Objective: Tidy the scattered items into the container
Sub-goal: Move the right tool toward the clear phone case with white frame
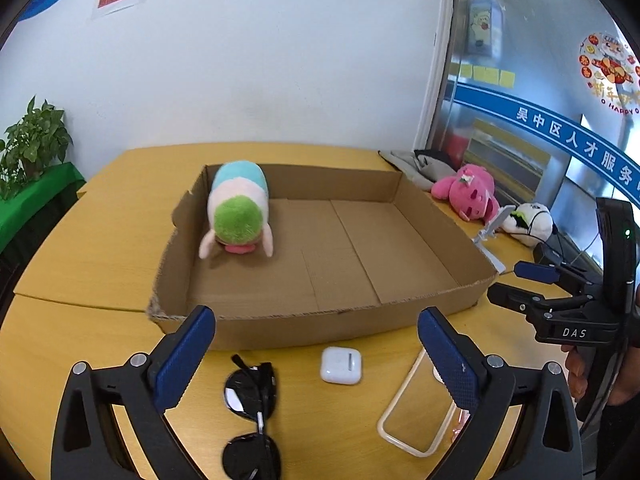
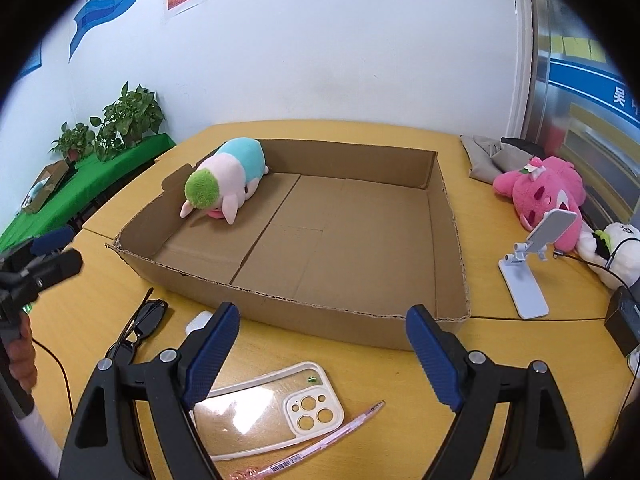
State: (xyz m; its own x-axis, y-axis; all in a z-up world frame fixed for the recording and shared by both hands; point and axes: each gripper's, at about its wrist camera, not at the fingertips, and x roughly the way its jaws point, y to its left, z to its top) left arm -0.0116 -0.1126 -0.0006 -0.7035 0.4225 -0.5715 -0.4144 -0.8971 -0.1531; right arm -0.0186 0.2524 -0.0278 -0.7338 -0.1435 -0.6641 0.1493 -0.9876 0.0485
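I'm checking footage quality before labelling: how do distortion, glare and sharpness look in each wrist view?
Left wrist view: strong fisheye bending with dark corners, the cardboard box sharp, the sunglasses slightly soft, reflections on the glass partition at right. Right wrist view: same curved edges, a bright sheen on the clear phone case, even lighting, soft shadows.

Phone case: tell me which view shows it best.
The right wrist view. There the phone case lies almost whole on the table, camera cutouts visible, beside the pink pen. The left wrist view shows only its rim and clear back, partly behind a finger.
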